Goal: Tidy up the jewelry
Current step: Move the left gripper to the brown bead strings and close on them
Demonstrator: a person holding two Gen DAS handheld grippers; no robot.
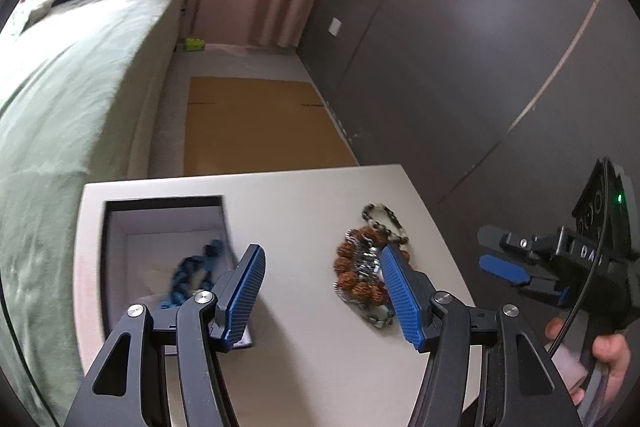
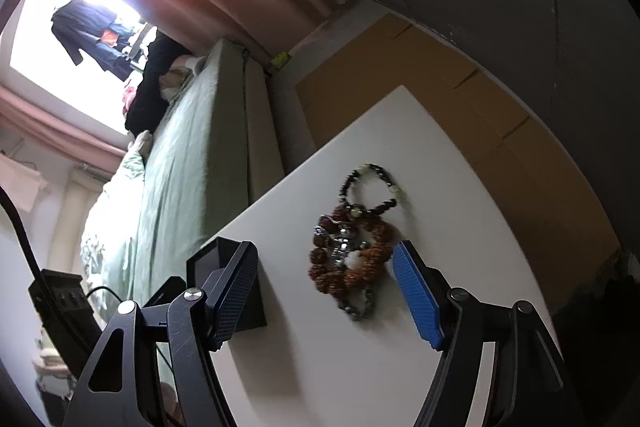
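Observation:
A pile of bracelets (image 1: 362, 267) lies on the white table (image 1: 312, 355): brown beads, a silver chain, and a black-and-pale bead bracelet (image 1: 386, 221) at its far end. An open box (image 1: 120, 227) with a black rim stands at the left; a blue bracelet (image 1: 192, 275) lies inside. My left gripper (image 1: 322, 259) is open and empty above the table between box and pile. My right gripper (image 2: 326, 259) is open and empty, just short of the pile (image 2: 348, 251). It also shows in the left wrist view (image 1: 502, 255), off the table's right edge.
A bed with a green cover (image 1: 68, 99) runs along the left. Flat cardboard (image 1: 260, 123) lies on the floor beyond the table. A grey wall (image 1: 480, 47) stands at the right. The box corner (image 2: 224, 259) shows in the right wrist view.

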